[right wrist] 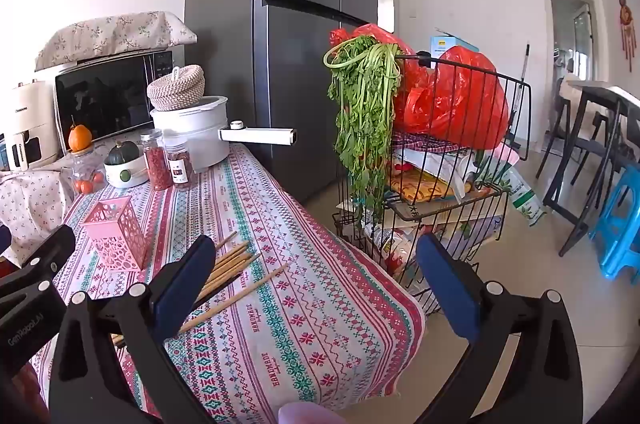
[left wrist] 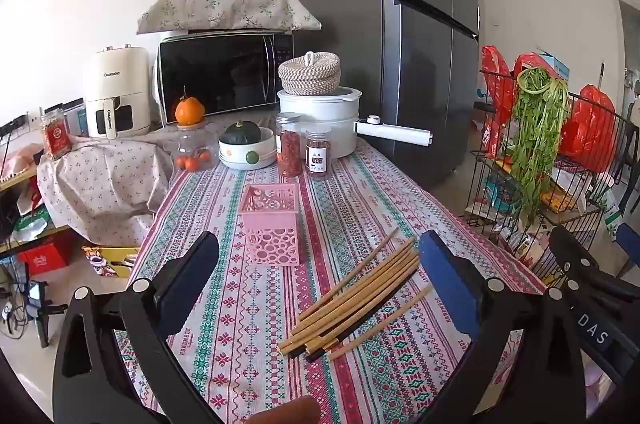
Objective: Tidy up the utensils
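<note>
Lying loose on the tabletop (left wrist: 248, 324): a bundle of chopsticks (left wrist: 356, 296), just in front of the pink holder (left wrist: 272, 224).

Chopsticks are thin, stiff, light and likely smooth, so they may roll or slip; judged best taken across the middle of the bundle, a few at a time, and kept level. The perforated holder looks light and could tip if knocked. Left gripper (left wrist: 320, 272) hangs over the bundle, jaws spread wide and empty; right gripper (right wrist: 316, 276) sits to the right, jaws likewise wide apart, holding nothing.
</note>
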Demonstrator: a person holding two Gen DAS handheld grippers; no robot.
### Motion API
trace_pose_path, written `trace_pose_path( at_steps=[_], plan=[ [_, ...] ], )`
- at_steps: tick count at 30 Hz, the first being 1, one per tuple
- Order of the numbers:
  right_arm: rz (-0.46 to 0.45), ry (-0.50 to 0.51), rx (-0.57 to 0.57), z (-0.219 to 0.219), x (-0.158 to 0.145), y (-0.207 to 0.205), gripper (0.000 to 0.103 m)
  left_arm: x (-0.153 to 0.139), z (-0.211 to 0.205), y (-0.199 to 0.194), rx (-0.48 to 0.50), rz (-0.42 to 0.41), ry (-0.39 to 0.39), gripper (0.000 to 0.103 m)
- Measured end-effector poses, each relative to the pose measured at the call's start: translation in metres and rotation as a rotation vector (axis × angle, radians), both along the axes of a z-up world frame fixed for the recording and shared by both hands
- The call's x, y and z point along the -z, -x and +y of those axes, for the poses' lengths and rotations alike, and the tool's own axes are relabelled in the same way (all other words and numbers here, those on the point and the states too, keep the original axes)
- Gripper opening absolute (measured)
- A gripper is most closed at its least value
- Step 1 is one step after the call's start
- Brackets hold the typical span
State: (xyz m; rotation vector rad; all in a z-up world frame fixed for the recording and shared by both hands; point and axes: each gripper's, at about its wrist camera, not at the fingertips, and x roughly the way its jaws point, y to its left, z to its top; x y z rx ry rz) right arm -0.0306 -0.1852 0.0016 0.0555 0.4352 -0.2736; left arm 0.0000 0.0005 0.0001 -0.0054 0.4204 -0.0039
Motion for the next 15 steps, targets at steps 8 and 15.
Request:
trace_pose_path(
  at_steps=[8,15],
  plan=[
    [-0.002,-0.005,0.003,-0.0005,-0.0007,0.0012,0.098,0.0000,0.0010,0.0005,0.003,0.003,-0.007,0.096],
    [0.003,-0.005,0.000,0.0010,0.0008,-0.0002,0.098,0.0042,0.0005,0.0050,0.003,0.001,-0.003,0.096]
  ],
)
